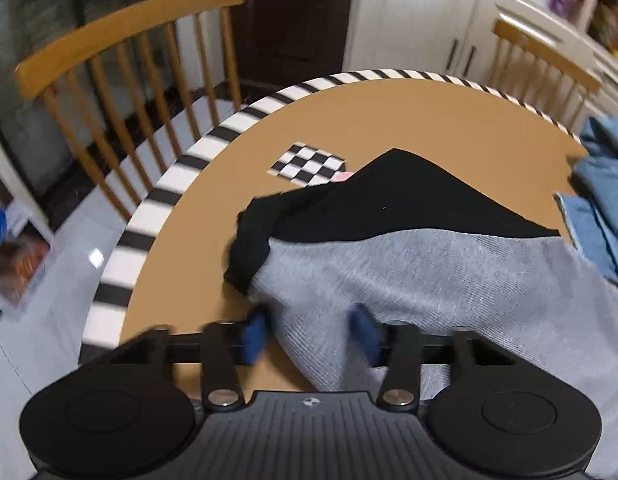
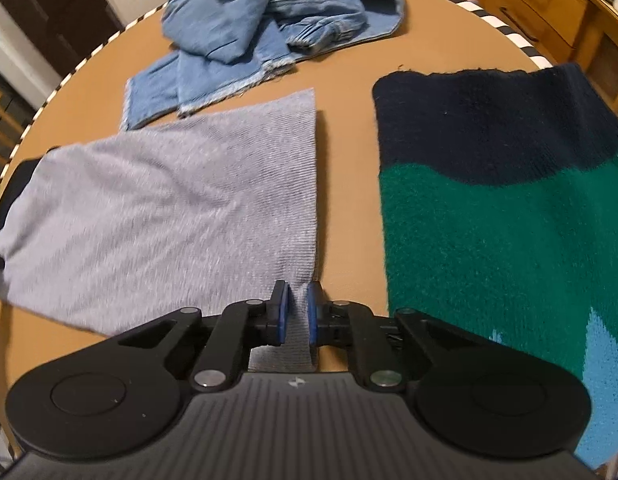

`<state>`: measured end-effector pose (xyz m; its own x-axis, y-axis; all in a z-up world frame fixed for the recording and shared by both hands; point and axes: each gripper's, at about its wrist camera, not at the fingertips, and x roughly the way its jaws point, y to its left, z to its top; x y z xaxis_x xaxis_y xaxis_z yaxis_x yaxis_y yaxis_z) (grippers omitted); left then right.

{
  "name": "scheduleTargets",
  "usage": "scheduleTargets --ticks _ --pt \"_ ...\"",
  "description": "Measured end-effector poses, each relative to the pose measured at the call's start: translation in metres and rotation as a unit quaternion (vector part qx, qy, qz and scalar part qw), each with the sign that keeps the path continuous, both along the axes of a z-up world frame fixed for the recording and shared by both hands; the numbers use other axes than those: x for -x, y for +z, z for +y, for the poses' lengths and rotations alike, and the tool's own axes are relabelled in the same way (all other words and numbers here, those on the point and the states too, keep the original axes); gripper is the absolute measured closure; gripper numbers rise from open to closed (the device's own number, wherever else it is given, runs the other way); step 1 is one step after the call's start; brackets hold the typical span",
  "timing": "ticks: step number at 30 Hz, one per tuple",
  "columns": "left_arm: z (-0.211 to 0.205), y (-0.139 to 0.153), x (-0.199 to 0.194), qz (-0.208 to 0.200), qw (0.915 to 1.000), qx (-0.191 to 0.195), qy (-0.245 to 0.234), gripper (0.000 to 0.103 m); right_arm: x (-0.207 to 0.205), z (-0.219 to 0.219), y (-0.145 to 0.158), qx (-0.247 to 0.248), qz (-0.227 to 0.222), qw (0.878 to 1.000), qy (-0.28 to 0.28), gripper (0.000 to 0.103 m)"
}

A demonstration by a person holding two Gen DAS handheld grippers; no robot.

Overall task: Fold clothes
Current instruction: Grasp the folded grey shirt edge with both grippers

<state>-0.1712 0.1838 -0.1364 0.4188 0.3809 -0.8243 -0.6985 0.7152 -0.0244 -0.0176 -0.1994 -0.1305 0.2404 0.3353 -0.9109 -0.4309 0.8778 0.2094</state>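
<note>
A grey knit garment (image 1: 429, 264) with a black part (image 1: 389, 200) lies spread on the round tan table (image 1: 389, 120). My left gripper (image 1: 309, 326) is low over its near left edge. The blue pads (image 1: 255, 332) stand apart, with flat grey fabric lying between them and no pinch showing. In the right wrist view the same grey garment (image 2: 169, 200) stretches away to the left. My right gripper (image 2: 297, 308) is shut on a narrow fold at its near right corner, the pads pressing the cloth from both sides.
Crumpled blue denim (image 2: 277, 20) lies at the far side of the table. A folded green and navy sweater (image 2: 489, 220) lies right of the grey garment. A checkered marker (image 1: 309, 166) lies beyond the black part. Wooden chairs (image 1: 129, 60) stand outside the striped table rim (image 1: 181, 168).
</note>
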Motion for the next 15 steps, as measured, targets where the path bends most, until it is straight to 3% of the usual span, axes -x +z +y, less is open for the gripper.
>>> scheduleTargets --ticks 4,10,15 --pt "0.008 0.003 -0.012 0.011 0.9993 0.003 -0.035 0.083 0.009 0.001 0.0 0.007 0.0 1.0 0.008 0.093" --pt "0.024 0.004 -0.028 0.029 0.996 -0.007 -0.084 0.085 0.031 0.012 0.0 0.025 0.0 1.0 -0.002 0.093" --pt "0.035 0.004 -0.043 0.039 0.988 -0.026 -0.147 0.085 0.062 0.022 0.001 0.037 0.011 0.999 -0.018 0.093"
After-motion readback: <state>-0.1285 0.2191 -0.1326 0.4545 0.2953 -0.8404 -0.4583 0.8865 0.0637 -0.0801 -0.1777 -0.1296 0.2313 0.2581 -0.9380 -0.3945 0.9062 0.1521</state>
